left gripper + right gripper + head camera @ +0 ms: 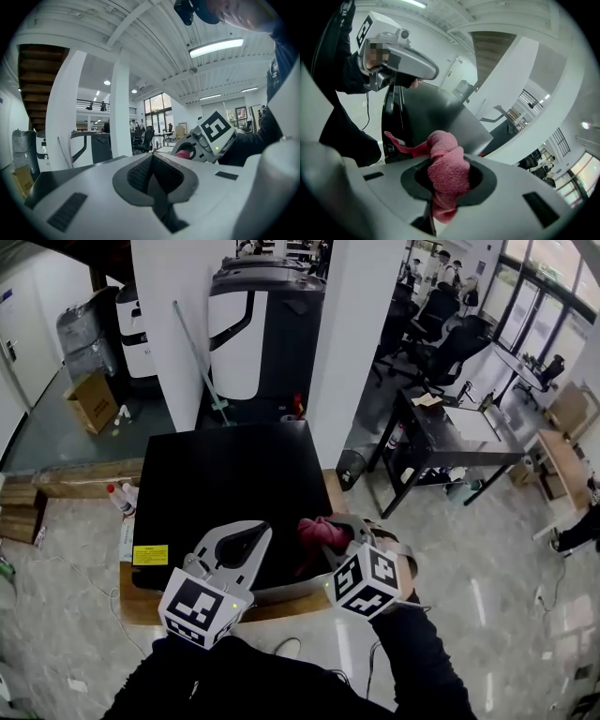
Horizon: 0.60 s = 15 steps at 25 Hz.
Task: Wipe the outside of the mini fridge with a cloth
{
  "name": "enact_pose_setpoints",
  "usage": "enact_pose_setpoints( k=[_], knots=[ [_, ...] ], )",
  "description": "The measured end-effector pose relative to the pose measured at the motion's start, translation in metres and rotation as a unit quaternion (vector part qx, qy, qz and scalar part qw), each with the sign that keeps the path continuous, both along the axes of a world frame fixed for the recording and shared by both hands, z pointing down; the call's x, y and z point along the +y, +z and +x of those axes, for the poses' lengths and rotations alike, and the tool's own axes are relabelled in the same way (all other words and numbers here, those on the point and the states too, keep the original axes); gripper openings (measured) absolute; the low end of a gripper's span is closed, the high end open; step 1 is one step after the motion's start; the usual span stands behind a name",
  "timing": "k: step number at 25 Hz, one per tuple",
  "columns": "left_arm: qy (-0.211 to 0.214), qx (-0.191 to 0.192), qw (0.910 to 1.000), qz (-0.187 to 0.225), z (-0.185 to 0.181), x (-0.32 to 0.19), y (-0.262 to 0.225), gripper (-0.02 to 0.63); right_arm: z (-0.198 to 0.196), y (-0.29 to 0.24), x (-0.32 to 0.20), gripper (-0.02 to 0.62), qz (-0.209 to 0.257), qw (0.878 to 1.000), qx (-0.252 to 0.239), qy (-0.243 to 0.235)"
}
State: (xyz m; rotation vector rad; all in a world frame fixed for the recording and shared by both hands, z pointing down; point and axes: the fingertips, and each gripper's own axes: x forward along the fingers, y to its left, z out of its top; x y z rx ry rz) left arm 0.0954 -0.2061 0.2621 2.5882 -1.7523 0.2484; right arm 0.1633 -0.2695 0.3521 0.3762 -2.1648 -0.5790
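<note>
The black box-shaped mini fridge (225, 493) stands on a low wooden stand (141, 607), w/ its flat top facing the head view.

The right gripper (328, 538) has its fingers clamped tight on a bunched pink terry cloth (317, 526). In the right gripper view the wad fills the gap btw the fingers, and a thin tail trails off toward the left gripper. The left gripper (251, 538) has its fingers pressed together w/ nothing btw them. It hangs over the near edge of the fridge top, about mid-way along.

Key relation: the cloth sits at the near right corner of the fridge top, and the dark surface runs away from the fingers, forward and to the left. Can't tell if the cloth touches the top or is just above it. The right gripper is the one to wipe, as it has the cloth. The likely stroke goes from this corner across the top, then down the sides. The top is roughly square, so no strong long axis.

Writing:
- A yellow rectangular sticker (150, 555) sits at the near left corner of the top. Its print is too small to read.
- No brand name shows on the fridge.
- Each gripper's marker cube carries only black-and-white square patterns, no words.
</note>
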Motion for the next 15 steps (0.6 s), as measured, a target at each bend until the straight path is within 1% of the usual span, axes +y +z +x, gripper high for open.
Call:
enact_pose_setpoints(
  k=[4,6,7,9,11,15],
  knots=[
    [0.001,0.006,1.0000,-0.002,-0.018,0.006,-0.005,0.006,0.011,0.003,-0.013,0.083,-0.008,0.999,0.022,0.039],
    [-0.001,0.003,1.0000,0.008,-0.036,0.009,-0.012,0.006,0.008,-0.002,-0.017,0.083,-0.008,0.998,0.030,0.051],
    [-0.004,0.002,0.9999,0.012,-0.047,0.011,-0.016,0.006,0.003,-0.010,-0.018,0.084,-0.004,0.998,0.025,0.052],
    [-0.019,-0.003,0.9996,0.021,-0.074,0.016,-0.023,0.006,-0.018,-0.032,-0.017,0.084,0.003,0.999,-0.001,0.046],
    [-0.037,-0.012,0.9988,0.031,-0.104,0.023,-0.029,0.006,-0.047,-0.054,-0.013,0.086,0.017,0.999,-0.023,0.035],
    [-0.067,-0.021,0.9964,0.048,-0.170,0.037,-0.038,0.006,-0.119,-0.077,-0.004,0.087,0.042,0.999,-0.027,0.006]
  ],
)
